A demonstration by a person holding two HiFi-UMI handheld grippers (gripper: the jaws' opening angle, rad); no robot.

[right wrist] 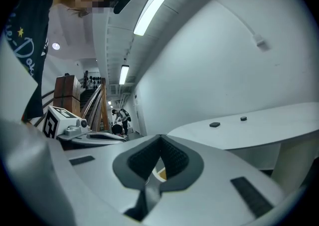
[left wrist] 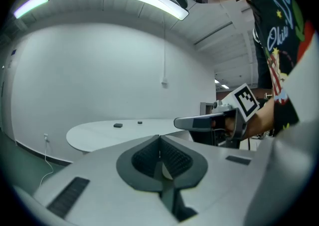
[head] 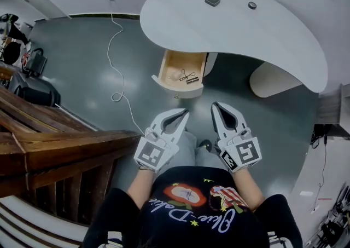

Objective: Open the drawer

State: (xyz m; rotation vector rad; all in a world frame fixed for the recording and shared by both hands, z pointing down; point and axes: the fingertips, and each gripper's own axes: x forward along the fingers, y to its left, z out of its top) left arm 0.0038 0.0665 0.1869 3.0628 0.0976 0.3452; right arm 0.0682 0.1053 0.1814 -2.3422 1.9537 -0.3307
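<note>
Under the white curved desk [head: 235,28], the drawer [head: 164,69] stands pulled out, its pale wooden inside showing. A few small metal items [head: 187,76] lie in it. My left gripper [head: 184,113] and right gripper [head: 217,105] hover side by side above the floor, nearer me than the drawer and apart from it. Both are shut with nothing between the jaws. In the left gripper view the jaws [left wrist: 159,136] meet in front of the desk [left wrist: 109,132]. In the right gripper view the shut jaws [right wrist: 159,136] point past the desk [right wrist: 249,127].
Two small dark objects [head: 212,0] [head: 252,5] sit on the desktop. A white cable [head: 114,50] trails over the grey floor at the left. A wooden stair rail [head: 54,145] runs at the left. The desk's rounded pedestal [head: 270,80] stands to the right of the drawer.
</note>
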